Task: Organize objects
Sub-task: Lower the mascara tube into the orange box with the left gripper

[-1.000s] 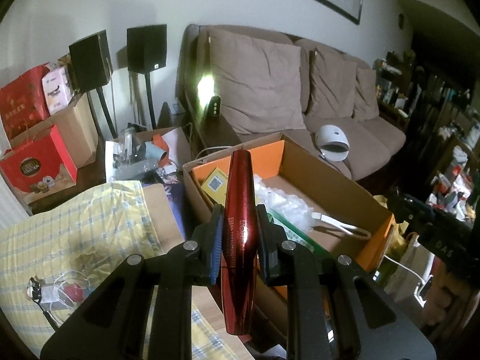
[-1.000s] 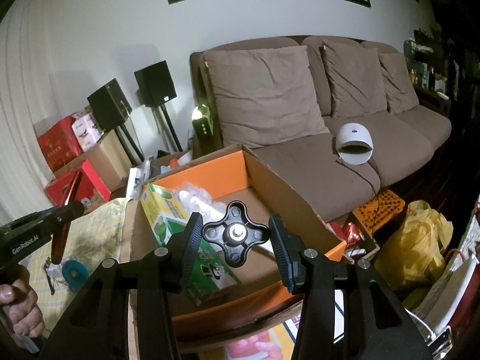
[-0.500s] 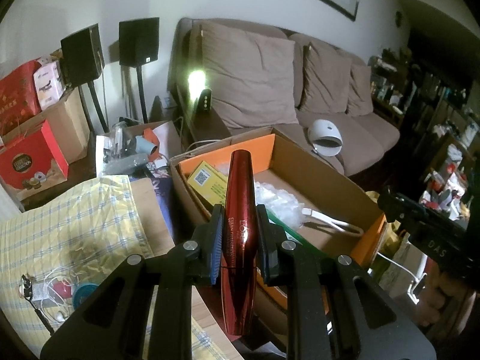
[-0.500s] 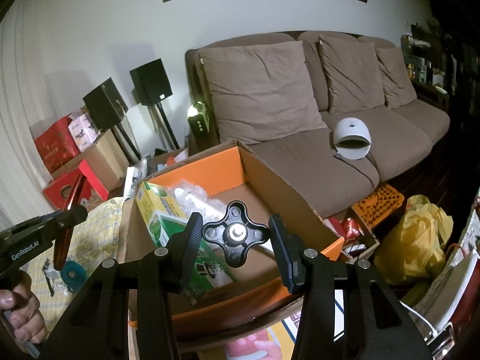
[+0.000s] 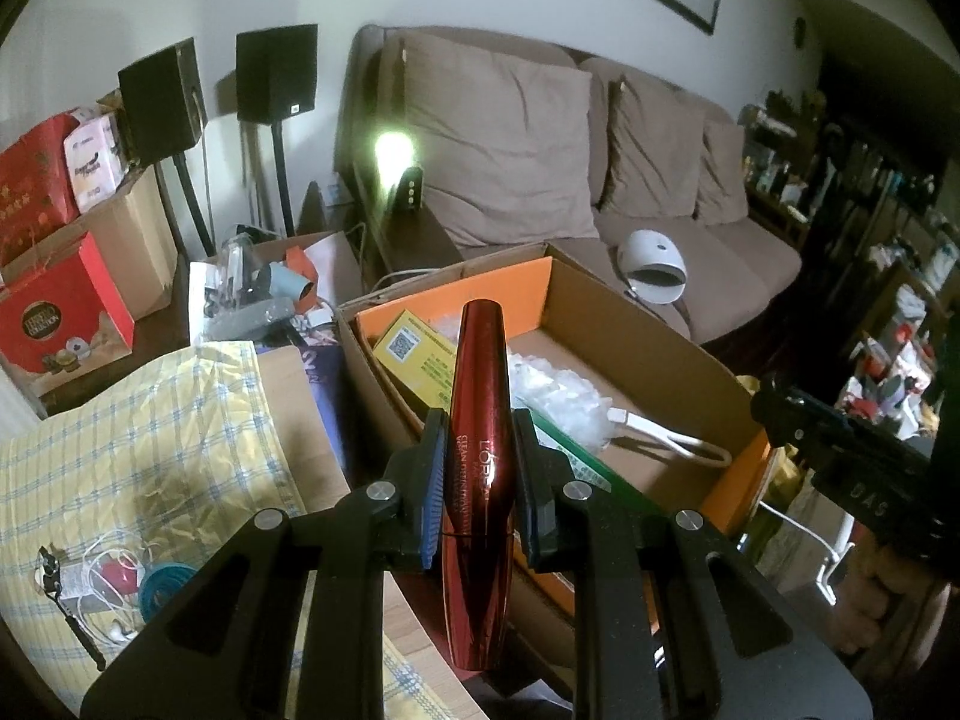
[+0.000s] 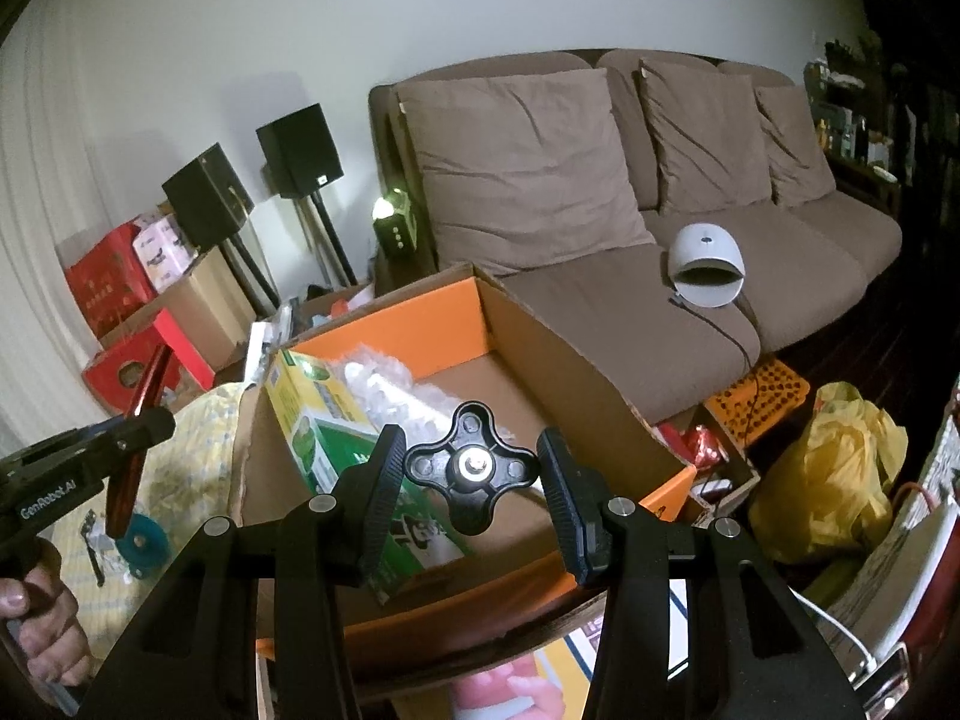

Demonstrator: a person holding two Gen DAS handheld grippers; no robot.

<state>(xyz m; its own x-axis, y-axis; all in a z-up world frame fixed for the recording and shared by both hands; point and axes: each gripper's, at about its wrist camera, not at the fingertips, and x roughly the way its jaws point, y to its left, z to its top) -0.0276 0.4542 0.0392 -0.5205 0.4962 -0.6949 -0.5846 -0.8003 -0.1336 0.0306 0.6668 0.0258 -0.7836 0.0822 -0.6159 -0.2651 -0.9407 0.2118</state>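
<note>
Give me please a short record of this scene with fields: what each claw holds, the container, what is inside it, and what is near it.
left claw: shut on red cosmetic tube, tube upright
right claw: shut on black four-lobed knob
container: open cardboard box, orange inner flaps
inside box: green and yellow carton, white bubble wrap
behind box: brown sofa, white domed device on its seat

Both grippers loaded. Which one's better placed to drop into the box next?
Right, probably. The right gripper holds the black knob over the box interior. The left gripper, gripping the red tube, looks short of the near wall.
</note>
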